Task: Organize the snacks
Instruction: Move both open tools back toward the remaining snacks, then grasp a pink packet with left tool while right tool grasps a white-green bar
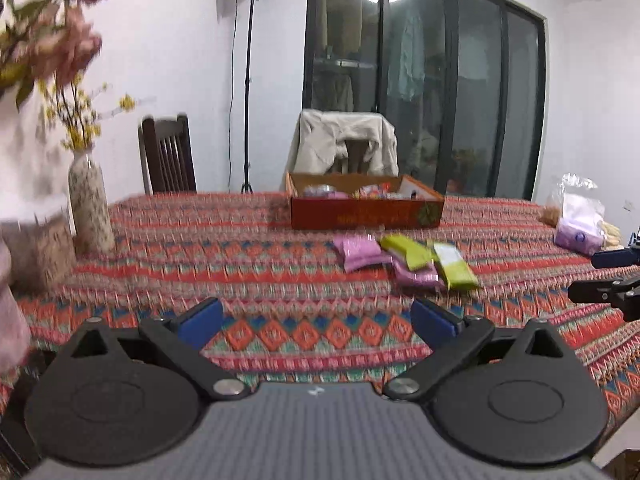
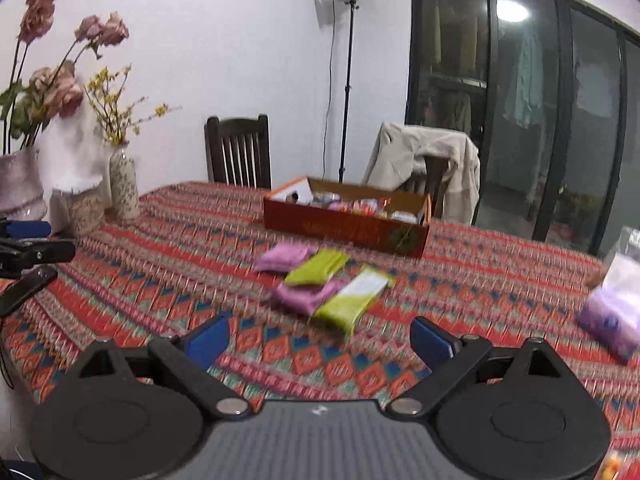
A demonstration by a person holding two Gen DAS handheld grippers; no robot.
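Several flat snack packets lie in a loose pile on the patterned tablecloth: a pink packet (image 1: 360,252) (image 2: 284,258), a green packet (image 1: 404,252) (image 2: 318,268), and a green-and-white packet (image 1: 454,268) (image 2: 354,298) resting on a second pink one (image 2: 306,296). Behind them stands a red cardboard box (image 1: 360,216) (image 2: 344,234) holding more snacks. My left gripper (image 1: 316,316) hovers open over the cloth, short of the pile and to its left. My right gripper (image 2: 320,336) is open too, just in front of the pile. Nothing is between either pair of fingers.
A clear bag with purple packs (image 1: 580,220) (image 2: 616,312) sits at the table's right. Vases with flowers (image 1: 90,204) (image 2: 124,188) stand at the left. Beyond the table are a dark wooden chair (image 2: 238,152), a chair draped with a beige jacket (image 1: 346,142), and a light stand (image 2: 346,80).
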